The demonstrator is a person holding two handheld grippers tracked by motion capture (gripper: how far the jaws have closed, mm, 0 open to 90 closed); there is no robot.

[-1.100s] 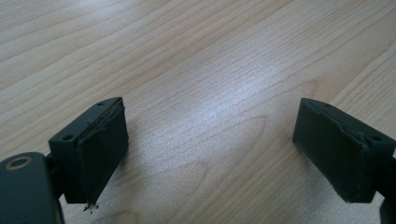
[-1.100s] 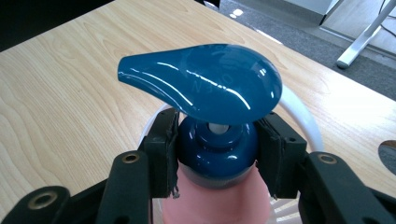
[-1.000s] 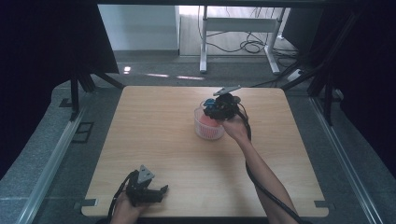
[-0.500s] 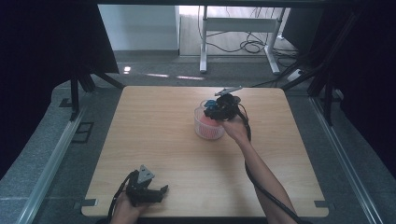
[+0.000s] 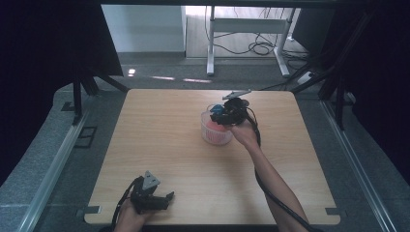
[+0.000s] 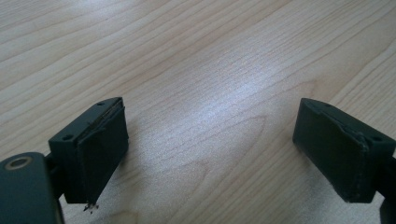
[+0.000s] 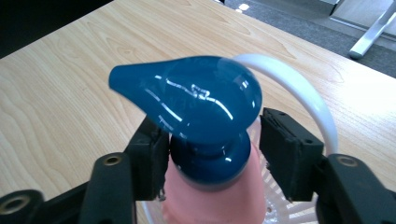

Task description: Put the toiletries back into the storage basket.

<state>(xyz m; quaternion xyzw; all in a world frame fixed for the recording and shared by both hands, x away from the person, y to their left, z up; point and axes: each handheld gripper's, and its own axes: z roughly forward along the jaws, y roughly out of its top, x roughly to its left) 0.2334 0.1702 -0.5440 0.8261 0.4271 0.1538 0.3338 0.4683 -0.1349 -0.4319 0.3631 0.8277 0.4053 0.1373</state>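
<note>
A pink bottle with a glossy blue pump head stands in a round white basket at the table's far middle. My right gripper straddles the bottle's blue collar. Its left jaw touches the collar, and a narrow gap shows at the right jaw. In the high view the right gripper sits over the basket. My left gripper rests near the table's front left edge, open. In the left gripper view the left gripper has only bare wood between its jaws.
The wooden table is ringed by grey floor. A white desk frame with cables stands behind it. Dark stands flank both sides. My right forearm runs from the front right to the basket.
The right gripper has dipped very slightly over the basket. The left gripper has stayed put.
</note>
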